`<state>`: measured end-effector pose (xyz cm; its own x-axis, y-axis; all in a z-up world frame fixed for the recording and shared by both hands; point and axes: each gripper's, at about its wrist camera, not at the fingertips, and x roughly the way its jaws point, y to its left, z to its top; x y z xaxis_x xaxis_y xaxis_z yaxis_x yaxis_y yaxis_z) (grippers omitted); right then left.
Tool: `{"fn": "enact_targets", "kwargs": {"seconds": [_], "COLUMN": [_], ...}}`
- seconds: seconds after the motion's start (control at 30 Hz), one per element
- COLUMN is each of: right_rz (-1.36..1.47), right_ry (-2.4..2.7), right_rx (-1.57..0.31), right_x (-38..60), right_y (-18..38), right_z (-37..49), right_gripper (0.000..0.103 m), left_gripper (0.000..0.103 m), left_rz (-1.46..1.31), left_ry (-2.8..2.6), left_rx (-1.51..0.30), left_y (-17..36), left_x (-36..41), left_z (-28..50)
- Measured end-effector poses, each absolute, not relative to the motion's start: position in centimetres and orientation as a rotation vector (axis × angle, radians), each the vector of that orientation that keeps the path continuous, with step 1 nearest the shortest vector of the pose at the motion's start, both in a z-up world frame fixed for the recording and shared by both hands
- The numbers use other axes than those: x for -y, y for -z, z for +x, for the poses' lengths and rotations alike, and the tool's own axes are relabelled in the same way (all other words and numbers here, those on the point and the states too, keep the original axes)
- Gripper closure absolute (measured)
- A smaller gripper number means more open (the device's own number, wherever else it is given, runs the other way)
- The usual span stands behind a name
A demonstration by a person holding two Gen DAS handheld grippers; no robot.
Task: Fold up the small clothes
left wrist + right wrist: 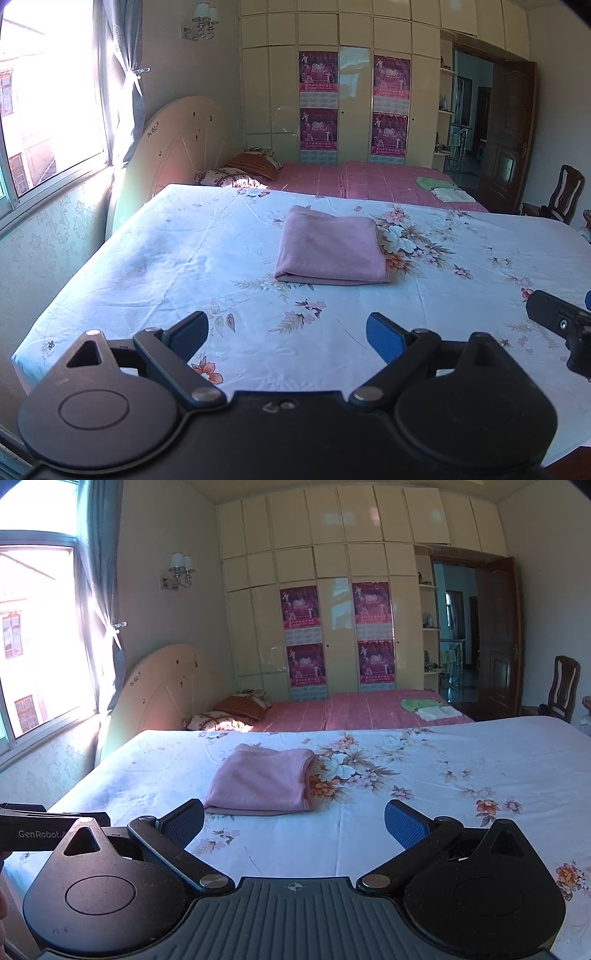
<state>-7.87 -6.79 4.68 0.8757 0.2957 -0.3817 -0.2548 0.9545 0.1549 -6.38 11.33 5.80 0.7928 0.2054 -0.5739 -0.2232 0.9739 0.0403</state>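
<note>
One floral sheet (pixel 155 258), white cotton printed with peach and blue blossoms, lightly creased, covers the near bed; all places below are given from it.

One pink cloth (pixel 332 251), soft and fleecy, folded to a thick rectangle with rounded edges, lies flat at the sheet's middle, beside the largest flower cluster.

Two grippers, black hard plastic with blue ribbed pads. The left gripper (pixel 287 332) hovers over the sheet's near edge, jaws spread wide and empty, short of the pink cloth. The right gripper (pixel 294 821) hovers alongside it over the same edge, likewise spread and holding nothing.

One pink checked bed (pixel 369 181) beyond the sheet's far edge, carrying two patterned pillows (pixel 240 173) and two small folded pieces, one green (pixel 432 182), one white (pixel 452 195).

One rounded cream headboard (pixel 177 147) at the sheet's far left.

Four magenta posters (pixel 318 72) on glossy cream wardrobe doors (pixel 258 92) behind.

One dark wooden chair (pixel 565 194) past the sheet's right corner.
</note>
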Motion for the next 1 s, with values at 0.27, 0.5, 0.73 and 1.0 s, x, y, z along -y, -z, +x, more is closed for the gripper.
{"fn": "enact_targets", "kwargs": {"seconds": [0.27,0.5,0.73,1.0], "right_rz": [0.089,0.087,0.087,0.087], "right_ry": [-0.304,-0.31,-0.31,-0.312], "right_rx": [-0.415,-0.422,-0.426,-0.428], "right_x": [6.6,6.65,6.71,6.65], "right_y": [-4.6,-4.48,-4.48,-4.47], "right_z": [-7.56,-7.2,-7.09,-7.01], "right_gripper": [0.001,0.001,0.0,0.0], "left_gripper": [0.011,0.011,0.011,0.011], "left_rz": [-0.03,-0.031,-0.028,-0.029], "left_ry": [-0.239,-0.24,-0.239,-0.241], "left_rx": [-0.606,-0.606,-0.607,-0.607], "left_y": [-5.93,-5.98,-6.02,-6.02], "left_x": [-11.34,-11.42,-11.41,-11.38], "left_z": [-6.31,-6.22,-6.16,-6.04]}}
